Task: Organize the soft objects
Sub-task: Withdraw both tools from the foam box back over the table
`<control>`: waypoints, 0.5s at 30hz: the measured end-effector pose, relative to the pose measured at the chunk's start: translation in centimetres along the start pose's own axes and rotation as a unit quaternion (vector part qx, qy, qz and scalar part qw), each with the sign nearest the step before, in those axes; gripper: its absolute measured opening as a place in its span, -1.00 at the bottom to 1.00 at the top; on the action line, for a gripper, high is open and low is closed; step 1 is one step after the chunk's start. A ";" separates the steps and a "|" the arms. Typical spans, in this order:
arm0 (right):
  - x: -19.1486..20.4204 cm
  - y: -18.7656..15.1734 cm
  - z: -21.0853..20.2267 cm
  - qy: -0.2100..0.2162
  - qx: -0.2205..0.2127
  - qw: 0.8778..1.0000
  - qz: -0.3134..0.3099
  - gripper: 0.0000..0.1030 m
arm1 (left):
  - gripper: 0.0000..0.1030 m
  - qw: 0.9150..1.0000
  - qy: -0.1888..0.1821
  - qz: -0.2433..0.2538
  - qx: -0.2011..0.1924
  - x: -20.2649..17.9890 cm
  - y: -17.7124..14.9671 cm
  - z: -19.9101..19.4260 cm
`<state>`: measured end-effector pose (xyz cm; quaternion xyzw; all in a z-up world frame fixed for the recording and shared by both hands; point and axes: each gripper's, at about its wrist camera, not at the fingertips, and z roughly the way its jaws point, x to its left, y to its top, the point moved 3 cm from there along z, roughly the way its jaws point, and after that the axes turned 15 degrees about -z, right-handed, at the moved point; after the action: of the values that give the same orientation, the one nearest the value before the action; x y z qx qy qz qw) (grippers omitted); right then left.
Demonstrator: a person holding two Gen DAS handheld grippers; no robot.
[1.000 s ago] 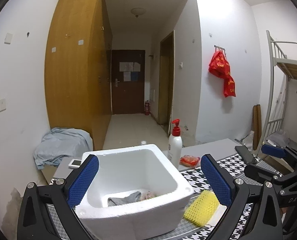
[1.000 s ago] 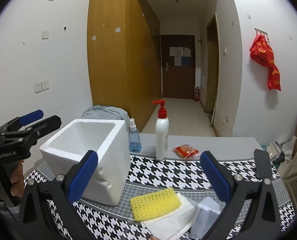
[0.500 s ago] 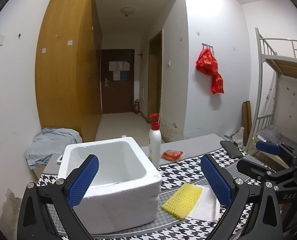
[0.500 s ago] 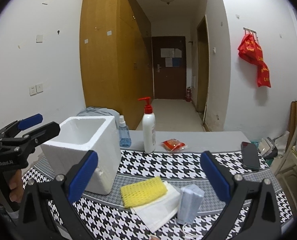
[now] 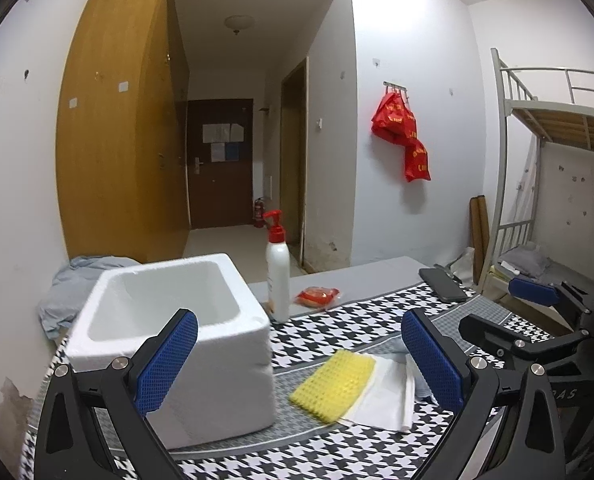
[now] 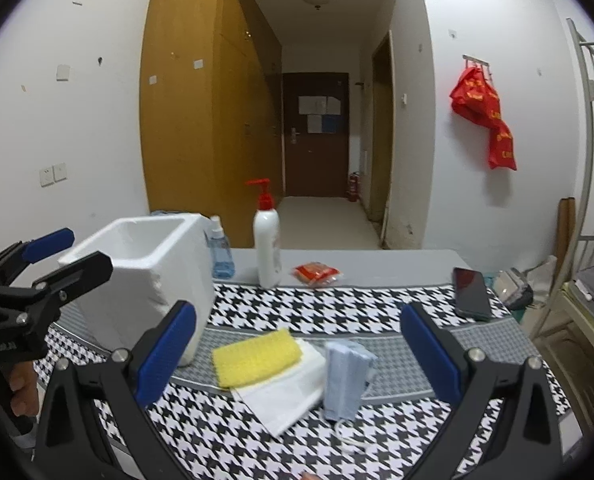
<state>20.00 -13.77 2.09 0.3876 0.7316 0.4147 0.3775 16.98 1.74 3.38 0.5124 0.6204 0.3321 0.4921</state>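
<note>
A white foam box [image 5: 177, 332] stands at the left of the houndstooth table; it also shows in the right wrist view [image 6: 149, 272]. Right of it lie a yellow sponge cloth [image 6: 257, 356] on a white cloth [image 6: 289, 392], and a folded blue face mask [image 6: 347, 376]. The sponge [image 5: 333, 384] and white cloth [image 5: 389, 396] also show in the left wrist view. My left gripper [image 5: 301, 360] is open and empty, held back from the box. My right gripper [image 6: 297, 356] is open and empty, above the table's near edge in front of the cloths.
A pump bottle [image 6: 267, 244], a blue spray bottle [image 6: 219, 254] and a red packet [image 6: 317, 274] stand behind the box. A black phone [image 6: 471, 294] lies at the right. A bunk bed frame [image 5: 537, 184] is on the right.
Both grippers have pulled back and away from the box. The box's inside is no longer visible, and more of the table with the sponge, white cloth and mask shows.
</note>
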 end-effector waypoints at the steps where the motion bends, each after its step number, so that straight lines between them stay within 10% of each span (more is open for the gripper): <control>1: 0.0 -0.3 0.0 -0.006 0.003 1.000 0.000 1.00 | 0.98 1.000 -0.001 0.000 0.000 -0.1 -0.3 0.0; 15: -2.1 -4.8 0.3 -0.085 0.045 0.995 0.031 1.00 | 0.98 0.999 -0.008 0.004 0.031 -1.0 -3.5 2.4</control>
<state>19.91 -17.26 -1.86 0.4607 0.7026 0.3580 0.4073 18.18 -0.36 -0.31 0.5322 0.6244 0.3110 0.4798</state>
